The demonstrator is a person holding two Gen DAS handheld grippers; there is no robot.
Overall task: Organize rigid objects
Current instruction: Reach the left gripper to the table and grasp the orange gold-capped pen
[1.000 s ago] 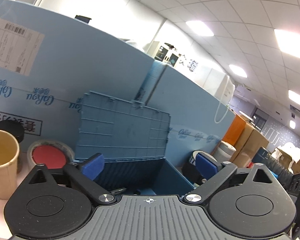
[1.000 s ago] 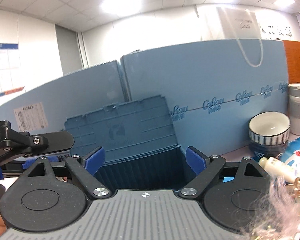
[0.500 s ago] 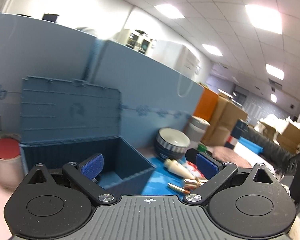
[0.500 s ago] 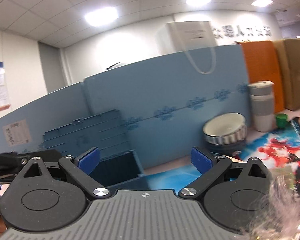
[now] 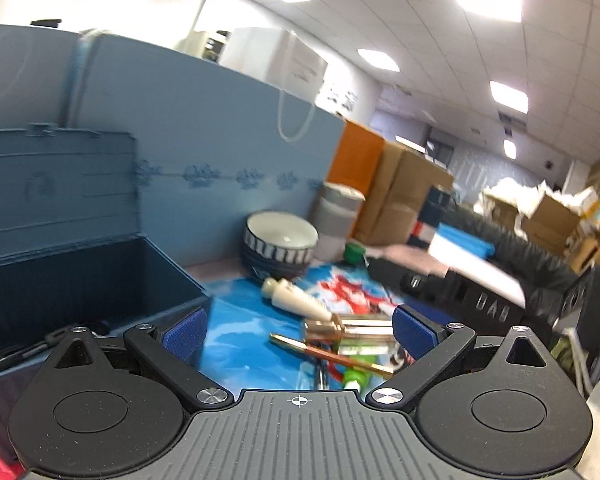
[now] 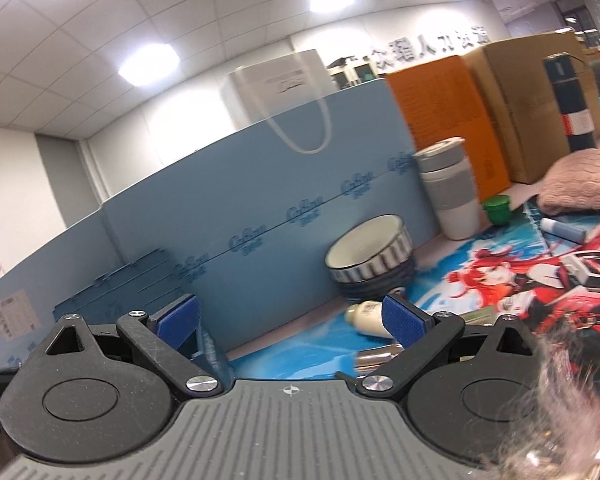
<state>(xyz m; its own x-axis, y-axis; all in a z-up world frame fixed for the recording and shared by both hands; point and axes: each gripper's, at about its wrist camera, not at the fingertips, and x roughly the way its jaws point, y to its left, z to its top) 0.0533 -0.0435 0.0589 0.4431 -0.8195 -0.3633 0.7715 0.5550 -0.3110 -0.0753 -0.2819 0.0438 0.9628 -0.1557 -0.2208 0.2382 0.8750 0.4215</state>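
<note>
In the left wrist view my left gripper (image 5: 298, 328) is open and empty above a blue printed mat (image 5: 240, 348). Ahead of it lie a cream tube (image 5: 292, 298), gold-capped cosmetic sticks (image 5: 348, 326) and a thin gold pen (image 5: 328, 354). The open blue storage box (image 5: 60, 240) stands at the left with its lid up. In the right wrist view my right gripper (image 6: 290, 320) is open and empty. The cream tube (image 6: 370, 318) lies just past its right finger, and the box's lid (image 6: 132, 284) shows at the left.
A striped bowl (image 5: 280, 240) sits on a dark bowl at the blue foam wall (image 5: 220, 140). A grey-and-white cup (image 6: 452, 188), a small green pot (image 6: 497, 209) and a pink cushion (image 6: 580, 180) stand to the right. Cardboard boxes (image 5: 400, 192) are behind.
Both grippers have swung right, away from the blue box and toward the mat with the loose cosmetics. Both stay open and empty.
</note>
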